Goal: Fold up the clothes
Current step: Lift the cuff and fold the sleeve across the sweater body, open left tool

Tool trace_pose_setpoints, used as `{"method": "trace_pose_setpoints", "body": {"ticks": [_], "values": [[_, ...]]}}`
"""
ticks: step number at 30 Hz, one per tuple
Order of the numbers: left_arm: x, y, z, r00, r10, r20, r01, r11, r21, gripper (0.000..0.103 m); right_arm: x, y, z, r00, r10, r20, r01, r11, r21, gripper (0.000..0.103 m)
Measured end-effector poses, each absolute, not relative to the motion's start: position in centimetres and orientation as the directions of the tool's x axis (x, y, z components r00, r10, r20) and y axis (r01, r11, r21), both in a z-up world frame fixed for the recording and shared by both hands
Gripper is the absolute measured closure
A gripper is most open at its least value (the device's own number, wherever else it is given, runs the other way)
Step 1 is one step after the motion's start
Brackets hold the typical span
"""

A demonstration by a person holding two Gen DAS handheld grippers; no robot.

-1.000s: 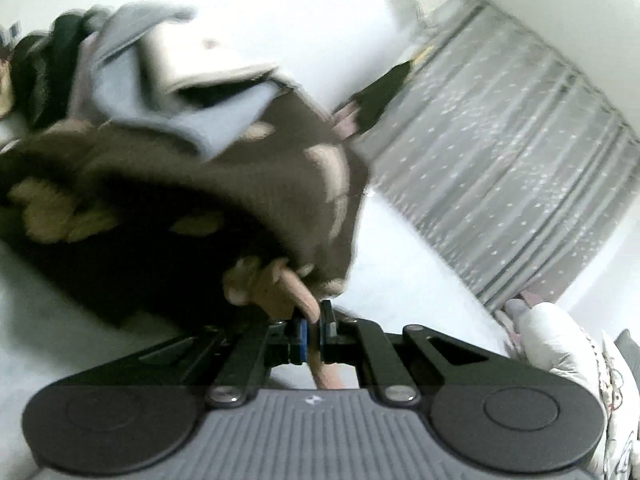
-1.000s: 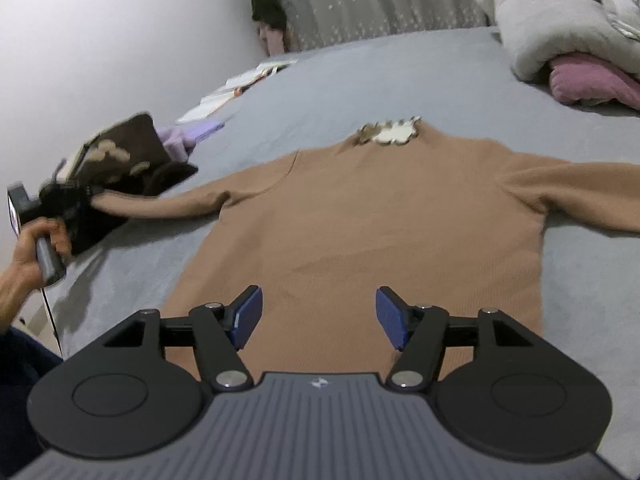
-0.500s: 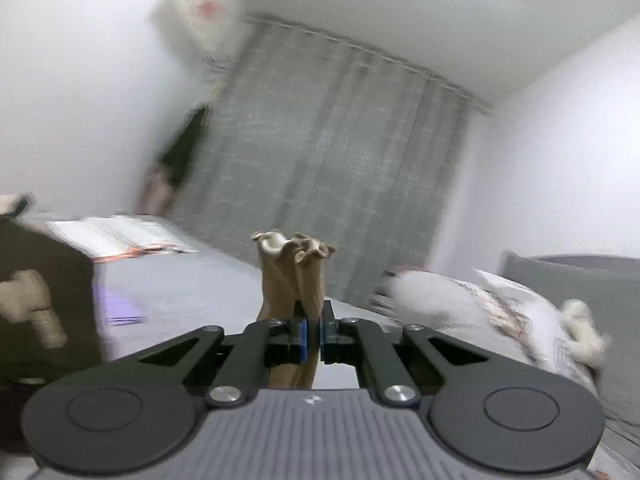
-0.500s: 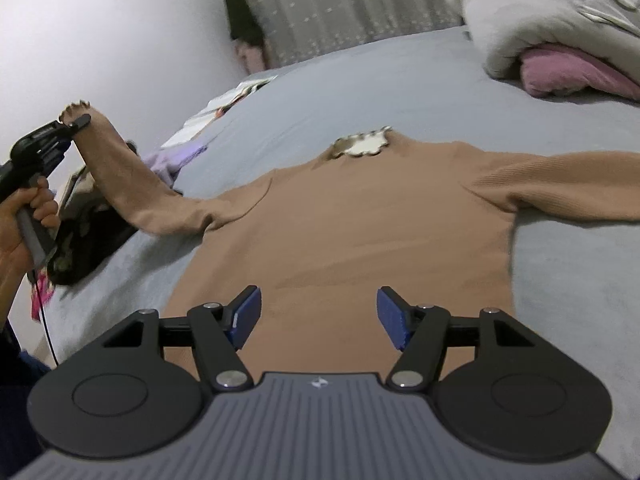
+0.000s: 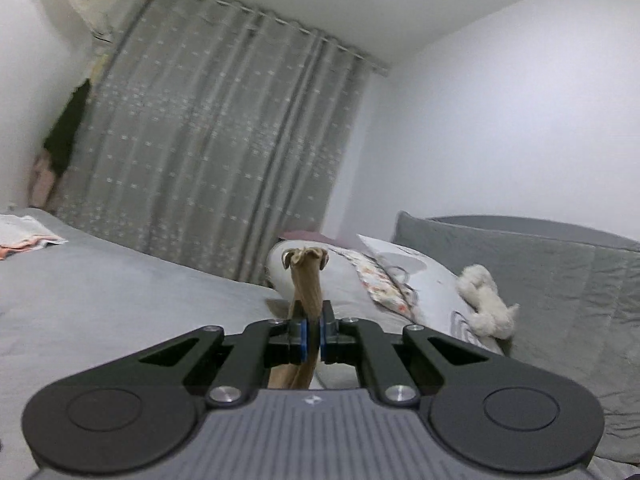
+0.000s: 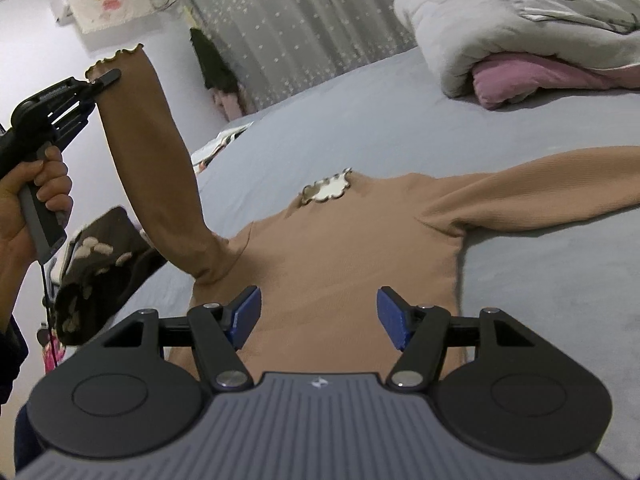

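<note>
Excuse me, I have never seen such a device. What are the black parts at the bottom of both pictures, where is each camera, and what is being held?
There is no robot here. A person holds a hand tool in each hand, and each tool carries a camera looking forward along its two fingers, so its own black body fills the bottom of its picture.

In the left wrist picture, the left gripper is shut on the cuff of the tan sweater's sleeve. In the right wrist picture you see this from the side: the hand holds that tool and the sleeve is raised off the grey bed.

The right gripper is open, holds nothing and hovers over the sweater's body, which lies flat. A dark patterned garment lies at the bed's edge, with folded bedding beyond.
</note>
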State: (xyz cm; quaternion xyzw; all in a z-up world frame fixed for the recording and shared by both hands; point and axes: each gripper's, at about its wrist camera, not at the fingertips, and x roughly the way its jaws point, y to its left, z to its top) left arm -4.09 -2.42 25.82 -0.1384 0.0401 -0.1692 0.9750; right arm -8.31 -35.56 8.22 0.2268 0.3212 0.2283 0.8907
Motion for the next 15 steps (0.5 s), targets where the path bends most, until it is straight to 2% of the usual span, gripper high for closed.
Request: {"method": "trace_pose_setpoints", "body": {"ticks": [5,7,15], "values": [[-2.8,-6.5,23.8,0.873,-0.479,-0.096,0.455,0.868,-0.2,0.098,-8.6,-37.2,8.5,0.711,0.541,-0.448,-0.236,0.785,0.573,0.037],[-3.0,-8.8,22.3,0.843,-0.516,-0.149,0.498,0.855,-0.144,0.098,-8.7,-38.0,8.7,0.722,0.534,-0.44,-0.223,0.782,0.583,0.037],[-5.6,-15.5,16.6,0.744,-0.604,-0.286,0.622,0.782,-0.037,0.098,-9.1,-40.8,8.6,0.761,0.482,-0.434,-0.147,0.78,0.608,0.037]]}}
